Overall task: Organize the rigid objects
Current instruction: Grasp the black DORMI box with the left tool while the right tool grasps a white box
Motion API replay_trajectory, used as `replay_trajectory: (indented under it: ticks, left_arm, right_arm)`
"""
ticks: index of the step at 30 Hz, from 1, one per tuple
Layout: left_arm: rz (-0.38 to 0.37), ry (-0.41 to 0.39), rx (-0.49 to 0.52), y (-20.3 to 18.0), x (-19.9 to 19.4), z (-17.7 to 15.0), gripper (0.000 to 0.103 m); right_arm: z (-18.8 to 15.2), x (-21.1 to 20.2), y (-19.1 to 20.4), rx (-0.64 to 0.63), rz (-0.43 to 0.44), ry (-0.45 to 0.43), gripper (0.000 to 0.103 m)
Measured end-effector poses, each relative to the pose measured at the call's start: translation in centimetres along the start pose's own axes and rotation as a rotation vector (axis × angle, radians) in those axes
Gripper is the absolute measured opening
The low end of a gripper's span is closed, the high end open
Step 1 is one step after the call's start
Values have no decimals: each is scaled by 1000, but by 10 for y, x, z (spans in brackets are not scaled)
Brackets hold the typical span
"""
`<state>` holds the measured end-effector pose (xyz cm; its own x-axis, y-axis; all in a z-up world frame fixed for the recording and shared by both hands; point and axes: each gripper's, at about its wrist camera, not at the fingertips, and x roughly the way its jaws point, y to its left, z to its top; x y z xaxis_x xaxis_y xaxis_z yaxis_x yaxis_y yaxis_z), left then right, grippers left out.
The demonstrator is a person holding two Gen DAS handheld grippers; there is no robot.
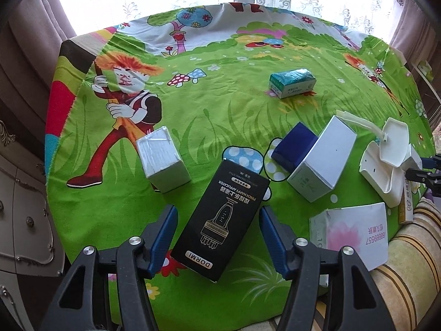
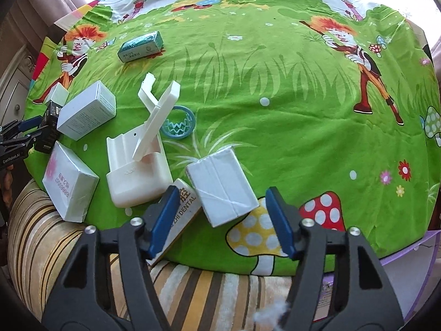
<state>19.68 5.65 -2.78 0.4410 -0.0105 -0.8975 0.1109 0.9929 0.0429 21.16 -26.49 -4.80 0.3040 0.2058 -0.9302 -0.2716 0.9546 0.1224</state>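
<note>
My left gripper (image 1: 216, 216) is open, its blue pads on either side of a black DORMI box (image 1: 220, 222) lying flat on the green cartoon cloth (image 1: 220, 127). Neither pad clearly touches it. My right gripper (image 2: 222, 205) is open around the near end of a white taped box (image 2: 222, 186). A dental box (image 2: 180, 215) lies under its left finger (image 2: 164, 218). A white plastic holder (image 2: 137, 176) with its lid up stands to the left.
Left wrist view: a white box (image 1: 162, 158), a navy box (image 1: 296, 144), a white carton (image 1: 322, 162), a teal box (image 1: 292, 82), a pink-flower box (image 1: 355, 237). Right wrist view: a blue ring (image 2: 179, 122) and a striped cushion (image 2: 193, 287) at the near edge.
</note>
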Motion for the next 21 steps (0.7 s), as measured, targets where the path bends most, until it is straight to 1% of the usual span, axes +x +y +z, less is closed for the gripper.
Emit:
replay_trajectory:
  ticks: [1,3,4,9,14,17,21]
  left_arm:
    - [-5,1,-2,0,0,-1,53]
    - [-10,-2,-13,0,-1,-2,48]
    - [-14,-4,-20,1,-1,-3,45]
    - [-39,-18,-59,2,-5,-6,42]
    - [-42,-59,-90,1,-21,-5,41]
    - [-52,-88,-96,-4,-35,-2,41]
    - [-83,-117,-77,-19,-51,2,41]
  right_arm:
    - [0,-1,0,0,4,-6,52]
    - [-1,-3,0,-3,-11,-14,43]
    - [-1,-3,-1,-1,-10,-18,42]
    - [-7,-9,-3,12,-5,-43,40]
    - [-11,-23,-2,15,-22,-78,40]
    - [-16,-33,-3,24,-16,-96,40]
    - [-24,-46,-5,36,-10,-118,40]
